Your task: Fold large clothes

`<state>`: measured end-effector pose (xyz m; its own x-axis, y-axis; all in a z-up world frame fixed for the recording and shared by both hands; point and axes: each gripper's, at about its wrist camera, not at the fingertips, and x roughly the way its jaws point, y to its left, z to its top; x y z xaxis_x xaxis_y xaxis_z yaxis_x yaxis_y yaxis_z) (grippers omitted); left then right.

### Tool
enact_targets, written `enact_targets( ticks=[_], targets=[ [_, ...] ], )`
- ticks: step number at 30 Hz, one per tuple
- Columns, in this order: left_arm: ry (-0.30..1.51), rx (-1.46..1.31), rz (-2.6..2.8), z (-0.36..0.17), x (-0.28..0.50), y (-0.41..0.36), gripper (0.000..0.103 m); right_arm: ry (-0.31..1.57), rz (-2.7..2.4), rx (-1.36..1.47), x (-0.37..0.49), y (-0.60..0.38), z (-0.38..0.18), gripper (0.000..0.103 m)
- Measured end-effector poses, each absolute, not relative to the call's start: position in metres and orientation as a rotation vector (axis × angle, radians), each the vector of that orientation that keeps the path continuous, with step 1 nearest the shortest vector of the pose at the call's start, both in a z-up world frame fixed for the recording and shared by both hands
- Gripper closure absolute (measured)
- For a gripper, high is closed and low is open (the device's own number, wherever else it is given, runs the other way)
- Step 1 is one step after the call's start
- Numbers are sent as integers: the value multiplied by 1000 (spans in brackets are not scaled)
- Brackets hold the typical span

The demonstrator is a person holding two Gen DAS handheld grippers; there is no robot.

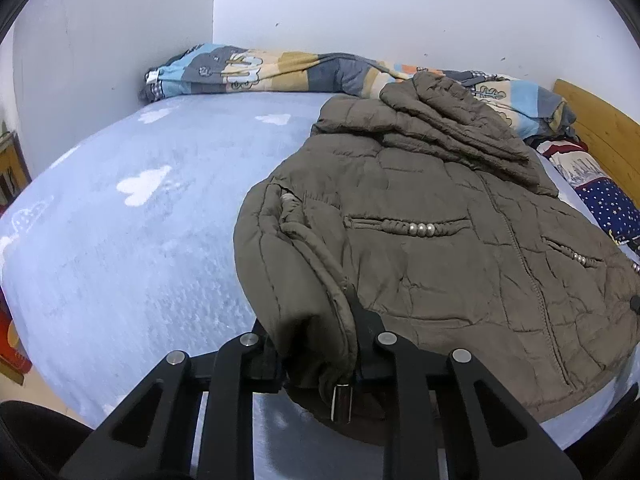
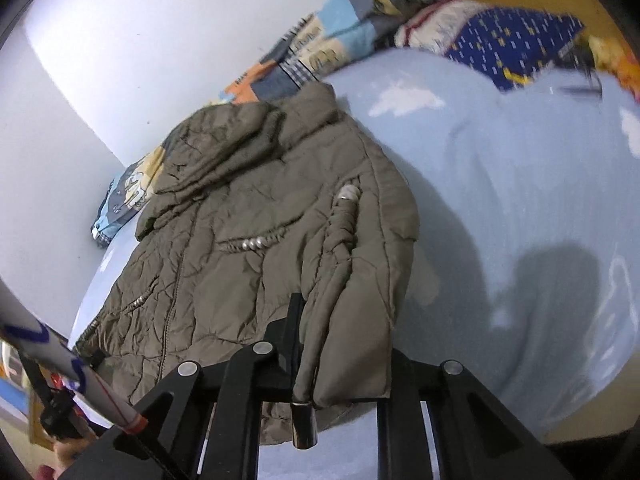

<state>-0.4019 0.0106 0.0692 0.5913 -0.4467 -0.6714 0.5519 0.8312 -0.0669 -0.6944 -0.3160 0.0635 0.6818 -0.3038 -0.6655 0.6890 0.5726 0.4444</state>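
Left claw (image 1: 316, 354) pinches the near-left hem of the jacket (image 1: 432, 240); right claw (image 2: 340, 360) pinches the near-right hem. The jacket lies front-up on the bed (image 1: 120, 240), extending far from both claws. Risk: slick padded fabric slipping out, or dangling toggles (image 2: 304, 424) snagging.

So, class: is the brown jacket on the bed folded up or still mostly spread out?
Mostly spread: the jacket lies front up on the bed, pockets showing, hood bunched on top. Only the hem corner in the tongs is lifted.
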Motion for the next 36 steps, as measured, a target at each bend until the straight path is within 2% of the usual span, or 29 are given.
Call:
enact_targets(
  ticks=[18, 36],
  targets=[
    [646, 140, -605, 100, -419, 19, 83, 474, -606, 667, -704, -303, 93, 89],
    [592, 86, -624, 153, -396, 5, 83, 416, -560, 646, -695, -322, 128, 89]
  ],
)
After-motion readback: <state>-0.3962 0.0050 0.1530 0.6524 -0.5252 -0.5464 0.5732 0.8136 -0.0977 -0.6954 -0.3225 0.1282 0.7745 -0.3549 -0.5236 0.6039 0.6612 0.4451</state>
